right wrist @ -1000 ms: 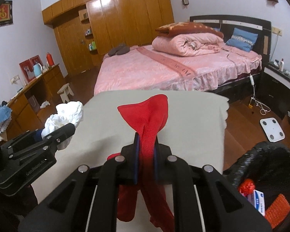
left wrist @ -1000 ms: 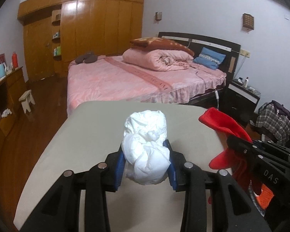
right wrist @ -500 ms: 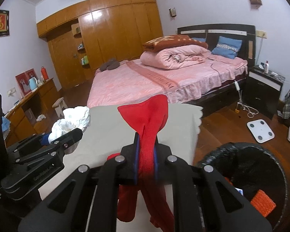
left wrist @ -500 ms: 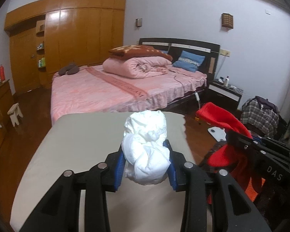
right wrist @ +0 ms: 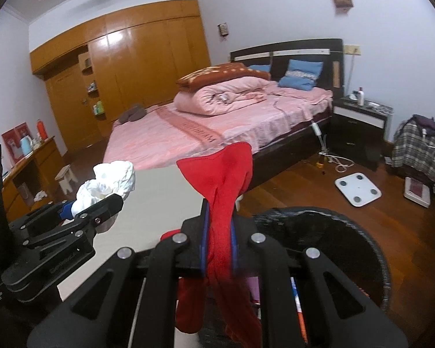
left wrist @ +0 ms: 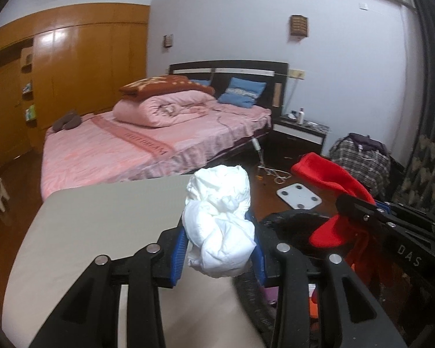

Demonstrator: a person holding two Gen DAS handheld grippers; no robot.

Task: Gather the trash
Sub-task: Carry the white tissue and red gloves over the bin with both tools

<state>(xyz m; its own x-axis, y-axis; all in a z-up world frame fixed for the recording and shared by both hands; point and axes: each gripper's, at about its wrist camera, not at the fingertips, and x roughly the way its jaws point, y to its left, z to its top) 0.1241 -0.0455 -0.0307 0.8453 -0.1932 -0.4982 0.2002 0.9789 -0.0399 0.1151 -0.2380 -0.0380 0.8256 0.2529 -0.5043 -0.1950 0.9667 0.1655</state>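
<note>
Now the left gripper (left wrist: 219,256) clamps a white wad (left wrist: 220,223) at the table (left wrist: 101,217) edge; beside it, the right gripper (right wrist: 217,246) pinches a red cloth (right wrist: 223,191) over the bin (right wrist: 348,232).

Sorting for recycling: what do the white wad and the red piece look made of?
White wad: likely tissue or thin paper, matte, with crisp crumples. Red piece: soft fabric, perhaps fleece, matte; it hangs limp in folds from the shut jaws.
</note>
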